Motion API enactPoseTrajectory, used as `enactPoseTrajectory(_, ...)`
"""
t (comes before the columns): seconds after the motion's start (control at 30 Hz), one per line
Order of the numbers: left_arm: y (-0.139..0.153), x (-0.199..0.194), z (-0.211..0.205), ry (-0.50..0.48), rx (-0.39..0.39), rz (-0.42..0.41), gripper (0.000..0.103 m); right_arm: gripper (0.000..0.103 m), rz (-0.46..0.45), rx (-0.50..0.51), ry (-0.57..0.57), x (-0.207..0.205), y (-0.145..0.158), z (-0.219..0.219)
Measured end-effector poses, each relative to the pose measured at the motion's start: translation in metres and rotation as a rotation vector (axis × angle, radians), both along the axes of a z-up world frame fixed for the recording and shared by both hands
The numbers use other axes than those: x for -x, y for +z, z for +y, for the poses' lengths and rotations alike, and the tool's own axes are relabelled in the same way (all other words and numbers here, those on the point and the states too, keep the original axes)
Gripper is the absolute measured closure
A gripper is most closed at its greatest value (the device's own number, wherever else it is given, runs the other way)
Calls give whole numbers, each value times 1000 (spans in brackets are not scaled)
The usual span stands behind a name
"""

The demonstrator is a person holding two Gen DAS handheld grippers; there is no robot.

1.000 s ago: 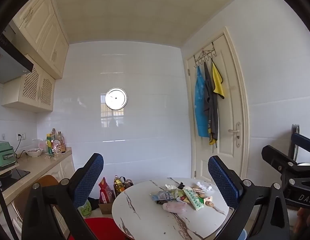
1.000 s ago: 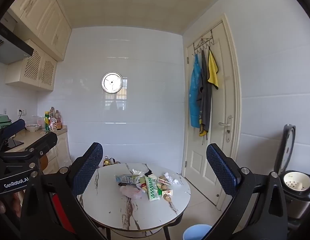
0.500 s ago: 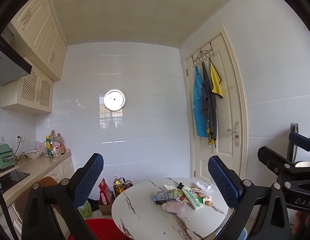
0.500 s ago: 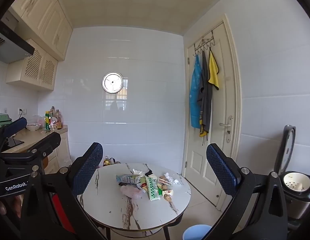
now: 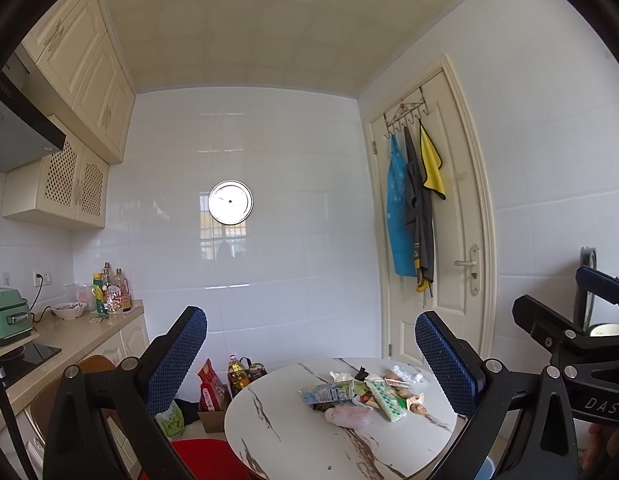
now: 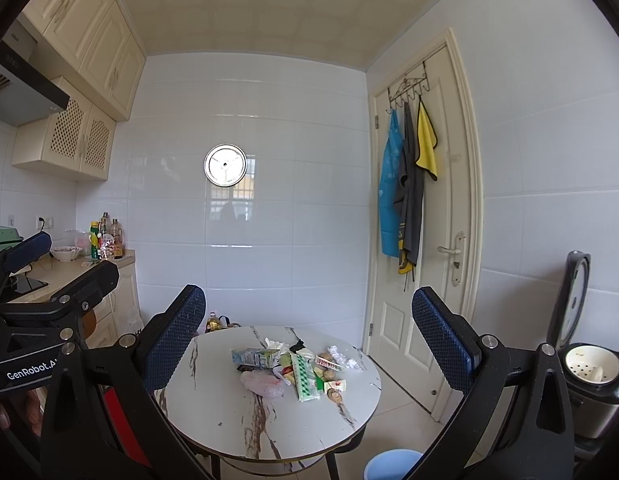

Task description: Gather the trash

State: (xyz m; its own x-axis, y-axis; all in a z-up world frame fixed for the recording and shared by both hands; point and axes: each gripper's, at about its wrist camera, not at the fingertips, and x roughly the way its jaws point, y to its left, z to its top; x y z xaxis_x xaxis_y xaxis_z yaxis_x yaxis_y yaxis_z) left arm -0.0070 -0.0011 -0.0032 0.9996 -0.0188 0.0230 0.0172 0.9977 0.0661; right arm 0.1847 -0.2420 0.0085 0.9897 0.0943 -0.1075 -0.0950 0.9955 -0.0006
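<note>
Across a white-tiled kitchen, you hold both grippers raised and well back from a round marble-patterned table (image 6: 213, 416), where the trash (image 6: 297, 368) lies heaped slightly right of centre on the tabletop. Your left gripper (image 5: 309, 360) stands with its blue-padded jaws spread wide and nothing between them; your right gripper (image 6: 309, 344) is spread just as wide and equally empty. The pile includes a flattened light-blue carton (image 6: 255, 357) at its left edge, a crumpled pink plastic bag (image 6: 263, 384) nearest you, a long green-and-white wrapper (image 6: 305, 380) lying lengthwise, and smaller wrappers and scraps packed against one another behind them. A blue bin (image 6: 391, 465) sits on the floor below the table's right edge, apart from the pile. Behind the table, a round clock (image 6: 225, 165) hangs on the tiled wall, and a blue apron (image 6: 389, 208), a grey garment and a yellow cloth (image 6: 426, 148) hang from hooks on the closed white door (image 6: 441, 312). At far right, a rice cooker (image 6: 593, 384) stands with its lid up. On the left counter (image 5: 69, 344), bottles (image 5: 109, 290) cluster near a bowl.
</note>
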Motion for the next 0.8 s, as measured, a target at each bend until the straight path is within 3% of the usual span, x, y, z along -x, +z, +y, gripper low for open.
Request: enactPoseTrajectory(0.8, -1, 2, -5, 13, 0, -10, 1, 0, -1, -2, -1, 0, 0, 0)
